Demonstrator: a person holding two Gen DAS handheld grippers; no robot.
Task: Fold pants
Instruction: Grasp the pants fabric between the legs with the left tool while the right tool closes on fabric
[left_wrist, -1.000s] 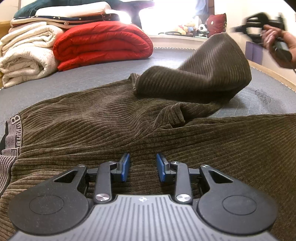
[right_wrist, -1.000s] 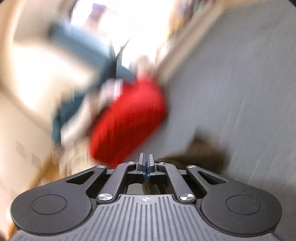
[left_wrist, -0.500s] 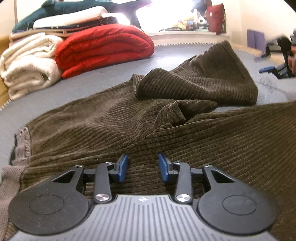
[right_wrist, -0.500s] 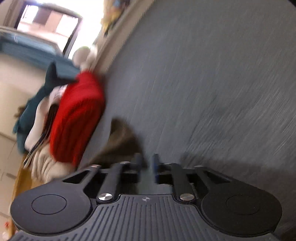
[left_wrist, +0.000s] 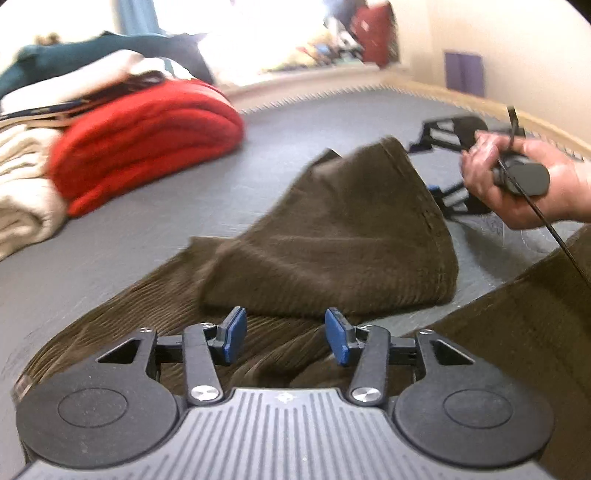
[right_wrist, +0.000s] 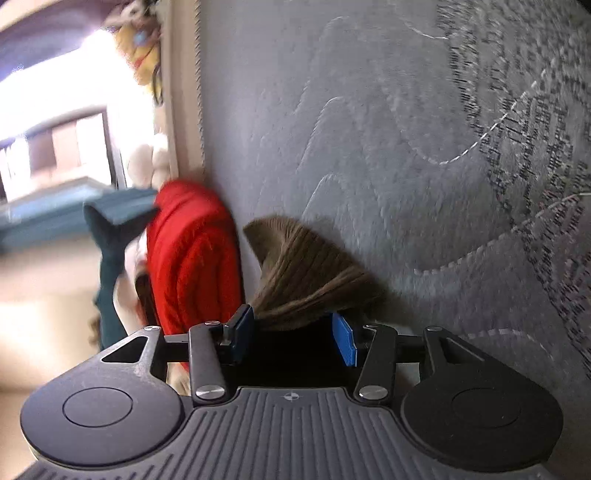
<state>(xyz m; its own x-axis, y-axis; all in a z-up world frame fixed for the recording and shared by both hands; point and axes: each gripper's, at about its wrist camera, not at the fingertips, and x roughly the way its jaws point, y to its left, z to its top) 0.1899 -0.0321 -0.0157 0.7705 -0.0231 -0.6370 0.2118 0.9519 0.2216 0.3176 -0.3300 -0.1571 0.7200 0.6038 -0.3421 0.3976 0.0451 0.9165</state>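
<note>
We had just let both grippers' jaws spread, the right gripper (right_wrist: 294, 334) releasing the flipped leg of the brown corduroy pants (left_wrist: 332, 236) mid-mattress, the left gripper (left_wrist: 282, 336) pinching nothing, so one fold lay done.

Grey mattress (left_wrist: 155, 221) bears brown pants (left_wrist: 332, 236), folded blankets (left_wrist: 147, 140).

Open grey quilted mattress (left_wrist: 155, 221) lies between the rumpled brown corduroy pants (left_wrist: 332, 236) and a folded red blanket (left_wrist: 147, 144) stacked with cream towels (left_wrist: 22, 206) at the far edge. A raised pant leg and a hand (left_wrist: 524, 184) crowd the right side.
</note>
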